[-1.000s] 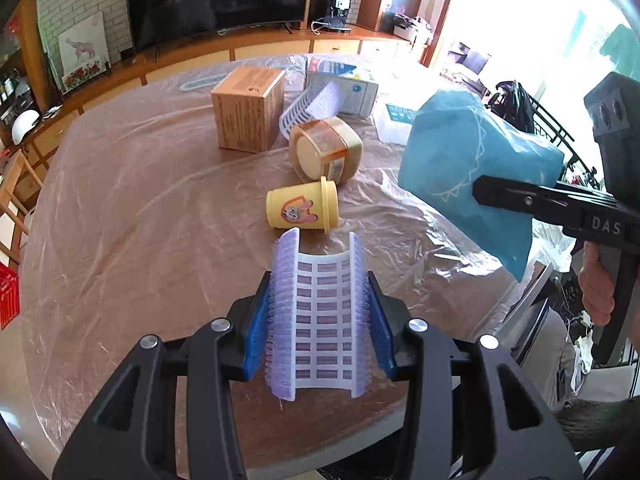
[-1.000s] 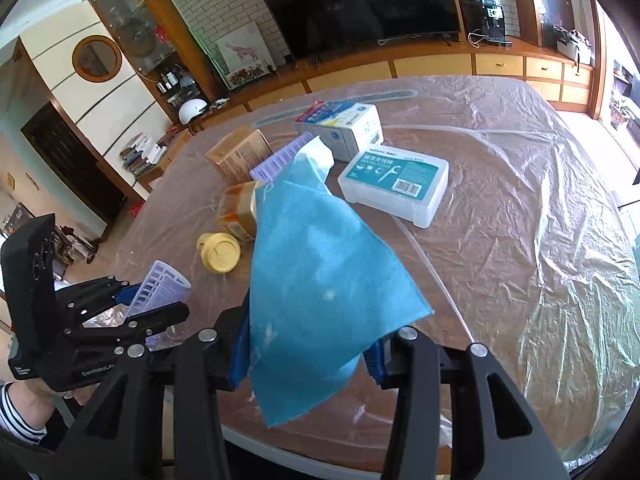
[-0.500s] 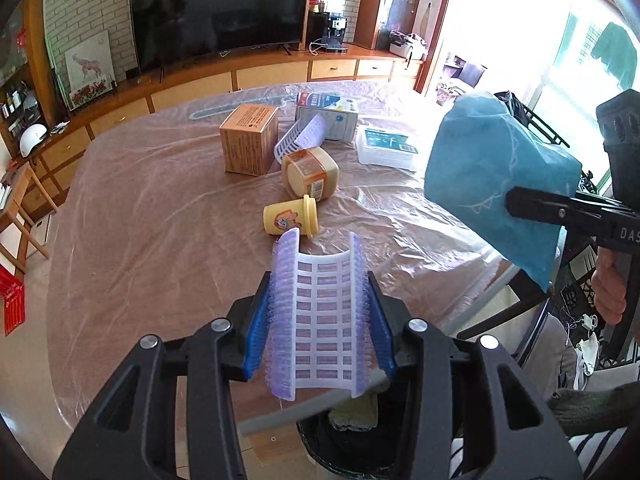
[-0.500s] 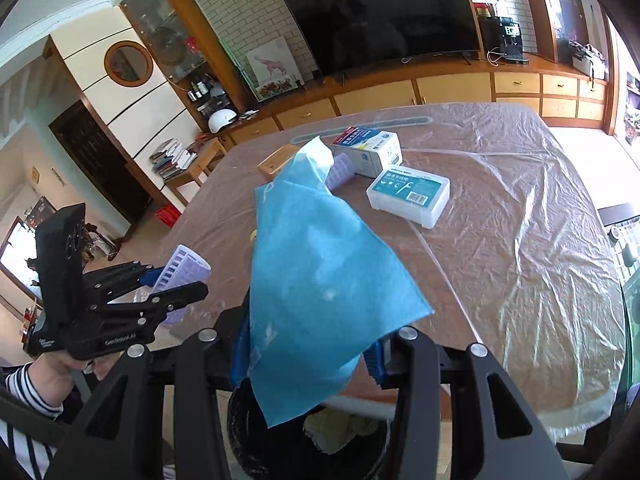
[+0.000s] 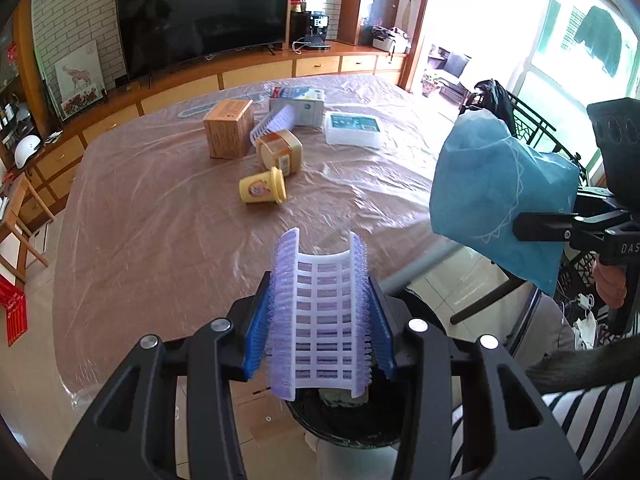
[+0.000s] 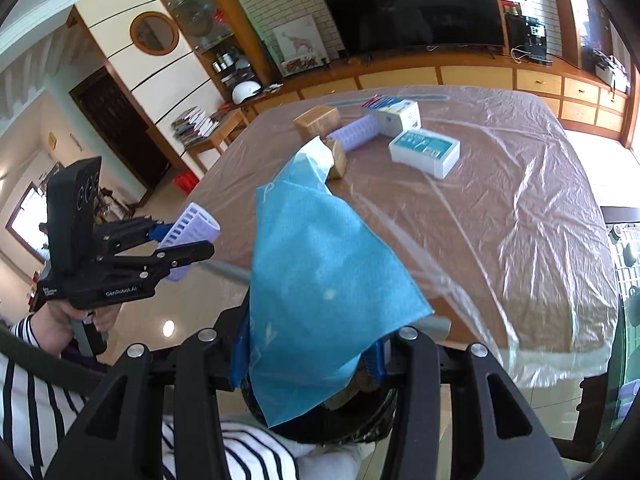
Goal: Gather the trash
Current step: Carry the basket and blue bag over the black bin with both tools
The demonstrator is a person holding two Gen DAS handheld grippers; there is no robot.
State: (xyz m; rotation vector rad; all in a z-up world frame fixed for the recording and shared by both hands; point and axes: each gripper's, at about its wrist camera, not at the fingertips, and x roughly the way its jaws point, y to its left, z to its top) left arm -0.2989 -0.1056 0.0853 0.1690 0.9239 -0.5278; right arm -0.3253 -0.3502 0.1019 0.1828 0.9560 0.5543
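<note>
My left gripper point(image 5: 318, 332) is shut on a white and purple plastic grid piece point(image 5: 318, 316) and holds it above a black trash bin point(image 5: 348, 424) off the table's near edge. It also shows in the right wrist view point(image 6: 188, 236). My right gripper point(image 6: 306, 354) is shut on a blue cloth point(image 6: 320, 280) above the bin point(image 6: 340, 420); the cloth also shows in the left wrist view point(image 5: 500, 196). On the table lie a yellow cup point(image 5: 262, 187), a tan jar point(image 5: 280, 152) and a second purple grid piece point(image 5: 274, 122).
The plastic-covered table point(image 5: 160, 240) also holds a brown box point(image 5: 228, 133), a white and blue carton point(image 5: 296, 105) and a flat white box point(image 5: 352, 128). A TV and cabinets stand behind. A dark chair point(image 5: 520, 128) is at the right.
Both grippers have pulled back from over the table and now hang past its near edge, above the trash bin, still holding the grid piece and the cloth.
</note>
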